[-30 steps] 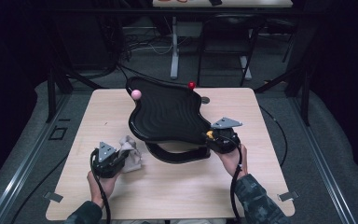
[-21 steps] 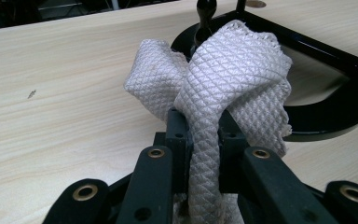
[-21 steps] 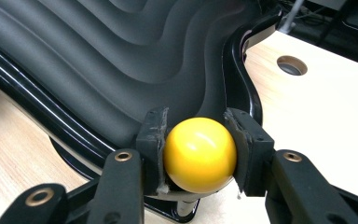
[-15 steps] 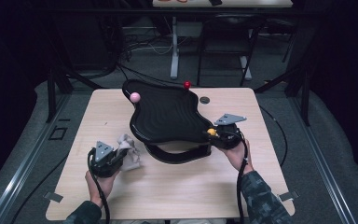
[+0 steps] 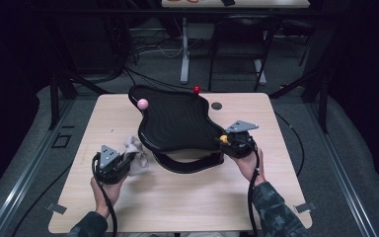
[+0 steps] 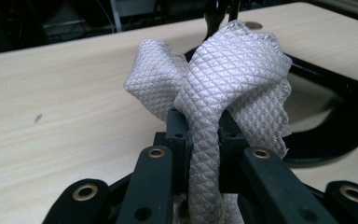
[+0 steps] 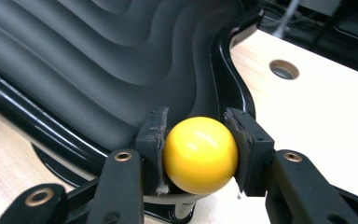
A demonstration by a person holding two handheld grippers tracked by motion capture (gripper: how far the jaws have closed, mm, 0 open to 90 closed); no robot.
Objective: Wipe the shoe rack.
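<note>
A black wavy-ribbed tray (image 5: 177, 123) on a curved stand lies mid-table, with a pink ball (image 5: 142, 103) on its far left rim and a red ball (image 5: 196, 89) on its far edge. At the tray's near right corner, my right gripper (image 5: 225, 141) is shut on a yellow ball (image 5: 223, 139). In the right gripper view both pads press the yellow ball (image 7: 200, 154) beside the ribbed tray (image 7: 98, 56). Left of the tray, my left gripper (image 5: 127, 159) is shut on a pale quilted cloth (image 5: 135, 152). The cloth (image 6: 233, 70) bunches upward from between the jaws.
The wooden table (image 5: 177, 207) has a small round hole (image 5: 216, 105) just right of the tray's far edge, also seen as a hole (image 7: 284, 69) in the right gripper view. Cables trail from both grippers toward the near edge. Dark frames and floor cables surround the table.
The tray's far end has swung slightly left, carrying the red ball with it. Both grippers stay nearly where they were, still gripping the cloth and the yellow ball.
</note>
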